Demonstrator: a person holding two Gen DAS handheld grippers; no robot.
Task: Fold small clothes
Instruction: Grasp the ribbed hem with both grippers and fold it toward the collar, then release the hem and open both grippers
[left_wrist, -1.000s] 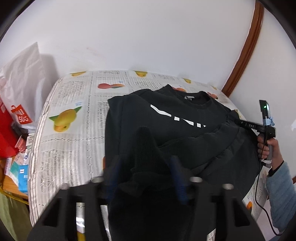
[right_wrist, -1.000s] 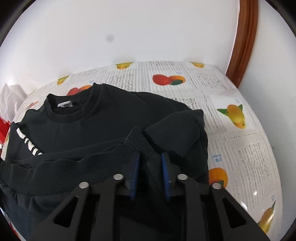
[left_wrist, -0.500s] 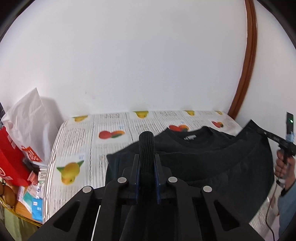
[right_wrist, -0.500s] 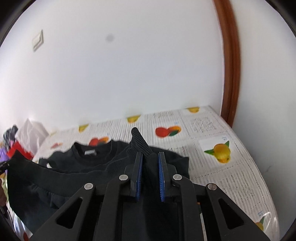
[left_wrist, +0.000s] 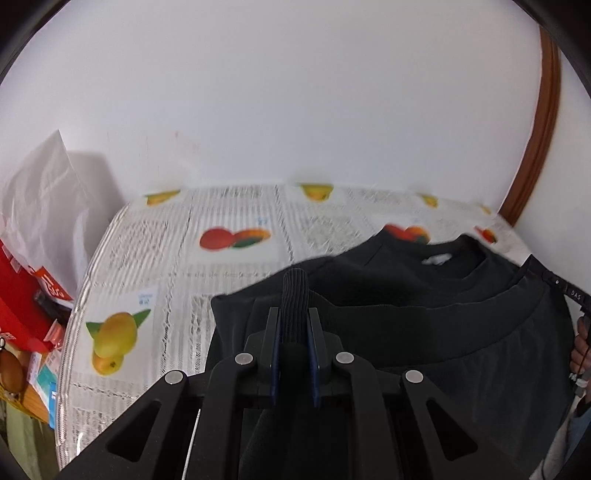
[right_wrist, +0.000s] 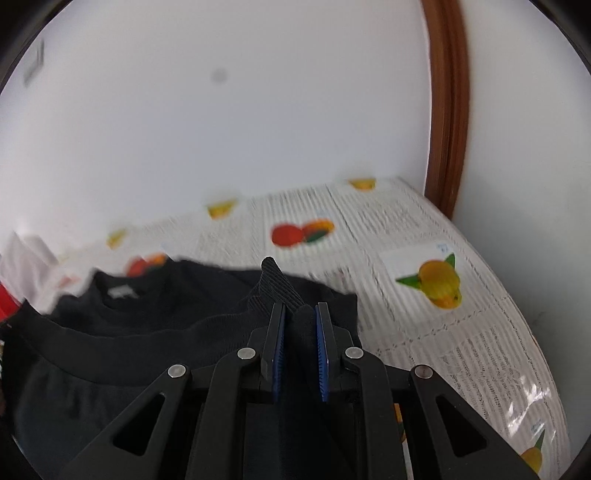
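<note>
The black sweatshirt lies on the fruit-print tablecloth, collar toward the wall; its ribbed hem is lifted and stretched as a band running left to right between the two tools; the left gripper is clamped on the hem's left corner, the right gripper is pinched on the right corner, fabric filling both narrow gaps; the collar sits ahead of and below both, roughly level between them, so the coming move likely carries the hem forward, both hands advancing evenly to keep the fold line square.
</note>
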